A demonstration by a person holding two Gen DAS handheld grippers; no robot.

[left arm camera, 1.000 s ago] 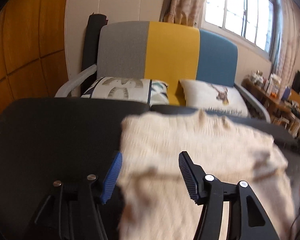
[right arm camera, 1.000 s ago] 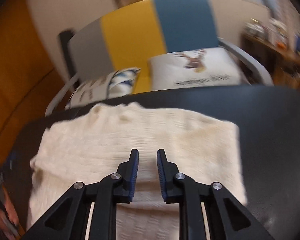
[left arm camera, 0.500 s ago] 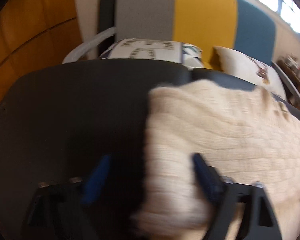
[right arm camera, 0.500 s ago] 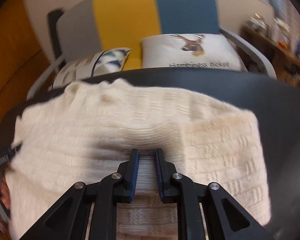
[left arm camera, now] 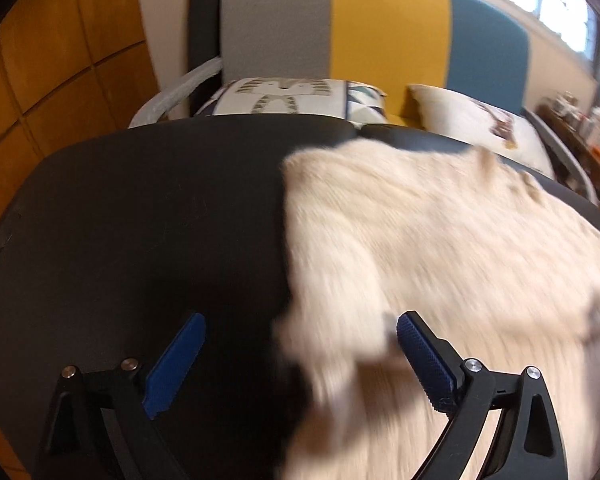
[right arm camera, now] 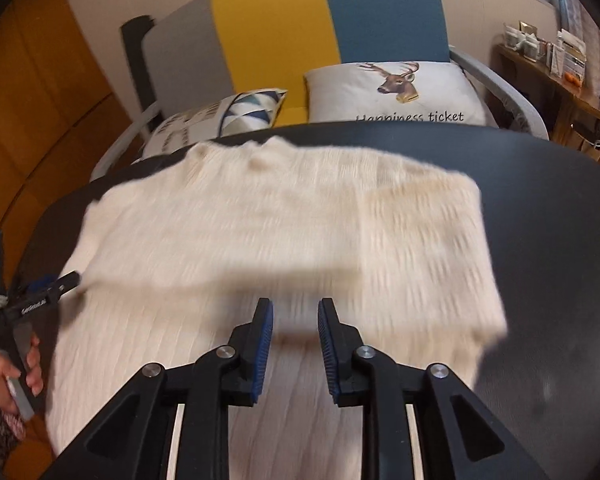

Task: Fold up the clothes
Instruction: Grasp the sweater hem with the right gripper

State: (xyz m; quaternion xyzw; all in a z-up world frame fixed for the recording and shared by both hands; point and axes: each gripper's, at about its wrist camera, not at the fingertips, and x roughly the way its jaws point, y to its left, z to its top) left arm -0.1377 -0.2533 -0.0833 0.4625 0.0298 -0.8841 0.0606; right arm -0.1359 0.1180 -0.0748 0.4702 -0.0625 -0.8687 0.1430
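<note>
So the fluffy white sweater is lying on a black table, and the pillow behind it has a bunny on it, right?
Almost. The white sweater does lie on the black table, but the pillow behind it shows a deer with antlers, not a bunny. The right wrist view shows it clearly, above the words "Happiness ticket".

The right gripper (right arm camera: 295, 320) is opening its jaws just above a folded cream knit sweater (right arm camera: 284, 220) lying on a black table (right arm camera: 560, 208), nothing between them, while the left gripper (right arm camera: 40, 292) is hovering at the sweater's left edge.
</note>
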